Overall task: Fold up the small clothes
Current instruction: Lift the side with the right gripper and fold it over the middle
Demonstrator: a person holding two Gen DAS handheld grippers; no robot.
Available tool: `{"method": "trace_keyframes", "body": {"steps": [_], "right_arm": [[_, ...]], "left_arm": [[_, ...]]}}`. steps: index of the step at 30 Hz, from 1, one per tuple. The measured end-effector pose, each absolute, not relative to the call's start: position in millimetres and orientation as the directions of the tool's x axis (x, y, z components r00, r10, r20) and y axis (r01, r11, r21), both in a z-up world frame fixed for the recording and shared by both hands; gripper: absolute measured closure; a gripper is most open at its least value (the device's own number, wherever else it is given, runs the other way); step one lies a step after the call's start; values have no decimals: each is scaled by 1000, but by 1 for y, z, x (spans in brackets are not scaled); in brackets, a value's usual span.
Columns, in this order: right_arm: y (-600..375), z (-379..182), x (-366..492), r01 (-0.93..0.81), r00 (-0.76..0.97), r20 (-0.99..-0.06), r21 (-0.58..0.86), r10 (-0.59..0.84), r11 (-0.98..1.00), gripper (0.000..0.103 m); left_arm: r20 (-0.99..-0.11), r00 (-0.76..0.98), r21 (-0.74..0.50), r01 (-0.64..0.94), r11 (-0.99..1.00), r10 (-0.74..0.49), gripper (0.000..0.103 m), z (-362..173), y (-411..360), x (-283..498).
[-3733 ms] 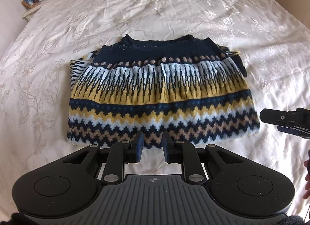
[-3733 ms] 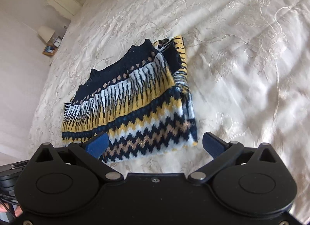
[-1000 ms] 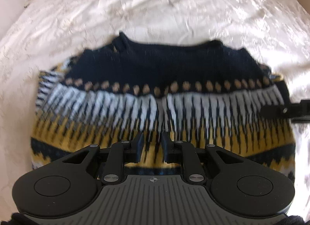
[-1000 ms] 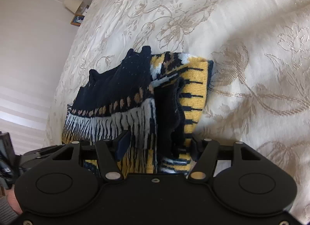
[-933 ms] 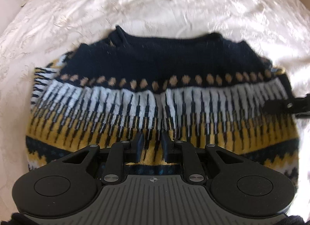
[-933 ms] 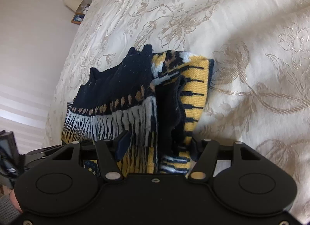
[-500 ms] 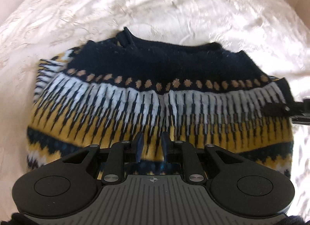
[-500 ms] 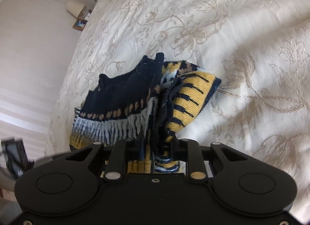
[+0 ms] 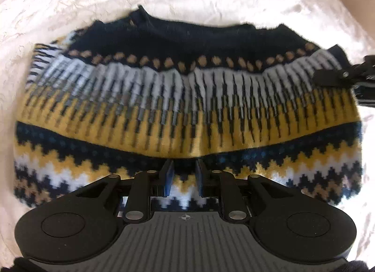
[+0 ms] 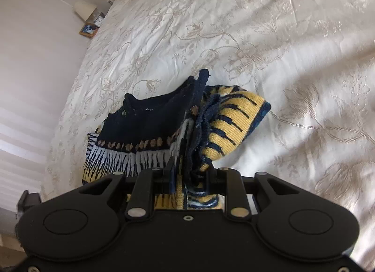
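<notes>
Cream bedspread point(image 10: 269, 44) bears one sweater point(image 9: 187, 98); right tongs point(image 10: 191, 169) clamp its edge, left tongs point(image 9: 184, 169) nearly closed, empty.

Navy, mustard, white, tan knit sweater point(image 9: 187, 98).
Zigzag and stripe bands; cream floral-damask bedspread point(image 10: 257, 37).

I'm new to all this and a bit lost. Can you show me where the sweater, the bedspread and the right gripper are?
sweater point(image 9: 187, 112): left wrist view, on its yellow band.
bedspread point(image 10: 269, 37): right wrist view, on bare flowered cloth.
right gripper point(image 10: 191, 169): right wrist view, between its fingertips, shut on the sweater's edge.
</notes>
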State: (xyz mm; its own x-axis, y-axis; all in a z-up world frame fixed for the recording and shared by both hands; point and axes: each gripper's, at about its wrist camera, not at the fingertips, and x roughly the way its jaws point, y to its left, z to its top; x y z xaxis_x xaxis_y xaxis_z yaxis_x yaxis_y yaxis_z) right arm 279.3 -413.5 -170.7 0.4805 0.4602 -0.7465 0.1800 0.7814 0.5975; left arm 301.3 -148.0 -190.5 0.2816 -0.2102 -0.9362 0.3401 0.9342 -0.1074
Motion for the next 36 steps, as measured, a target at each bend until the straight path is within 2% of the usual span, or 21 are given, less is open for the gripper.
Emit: {"method": "trace_keyframes", "body": {"steps": [7,15,22,32,34,36], "right_arm": [[-373,-133,287,201,500,-756,575,422,793,70],[-261,-90,332,99,516,-727,576,453,811,71],[-154,-134,375,115,427,-814,481,394,869,71],[-104,-163,388,194,391,-891,325,231,926,71],[-94,-162,390,192,384,-900,294,204,936,69],[-88,-162,392,190,385,-901,288,198,939,60]], "left_arm": [[-895,362,-135,335,933,-260,84,-155,-62,296],[-863,389,-218,286,933,-321,84,-138,20,319],[-864,388,-227,266,937,-320,84,-139,81,333],[-874,364,-259,209,943,-321,84,-148,123,335],[-874,360,-268,200,942,-325,84,-150,124,336],[-873,358,-277,195,941,-331,84,-150,125,337]]}}
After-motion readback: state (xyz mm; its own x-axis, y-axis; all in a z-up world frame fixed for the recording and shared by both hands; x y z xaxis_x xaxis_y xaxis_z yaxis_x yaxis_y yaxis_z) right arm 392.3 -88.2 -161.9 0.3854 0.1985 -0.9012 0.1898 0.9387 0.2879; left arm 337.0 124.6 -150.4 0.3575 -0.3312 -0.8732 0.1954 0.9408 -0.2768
